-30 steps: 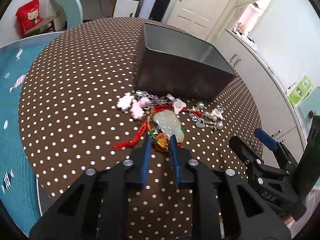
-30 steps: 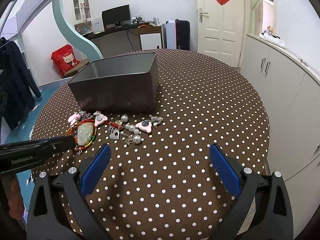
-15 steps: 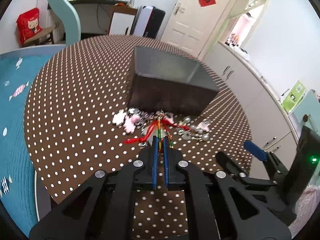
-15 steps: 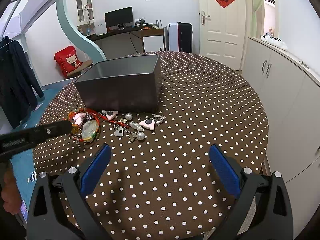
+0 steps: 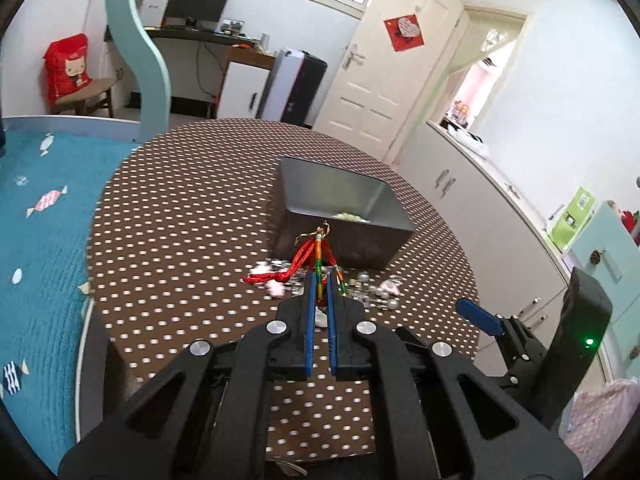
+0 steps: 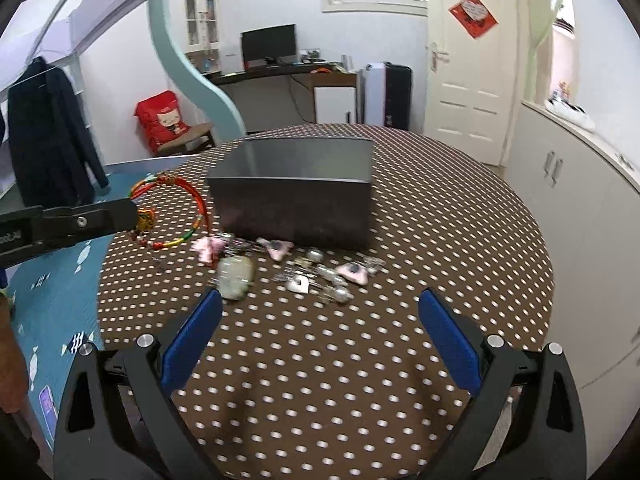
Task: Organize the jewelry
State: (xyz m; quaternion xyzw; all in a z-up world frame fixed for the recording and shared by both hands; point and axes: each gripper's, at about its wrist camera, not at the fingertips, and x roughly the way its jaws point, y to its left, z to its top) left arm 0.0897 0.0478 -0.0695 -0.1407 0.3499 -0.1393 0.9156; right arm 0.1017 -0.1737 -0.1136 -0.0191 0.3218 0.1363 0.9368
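Jewelry's on the go: we've got our left gripper [image 5: 319, 280] pinched tight on the braided cord necklace [image 6: 188, 216], its jade pendant [image 6: 237, 273] dangling just over the table [image 6: 360, 360], lifted to clear the gray box [image 6: 296, 196] wall. Our right gripper [image 6: 320, 336] hangs wide apart and empty, facing the loose trinkets [image 6: 320, 270] left beside the box.

Table [image 6: 420, 240]: matt brown cloth, white-dotted; box [image 6: 296, 208]: dark matt outside, smooth grey sheen inside; bracelet [image 6: 188, 208]: woven red and multicolour cord; pendant [image 6: 236, 276]: pale glossy stone; beads [image 6: 336, 294]: shiny, metallic-looking; left hand-held gripper [image 5: 319, 300]: matt black plastic, blue pads.
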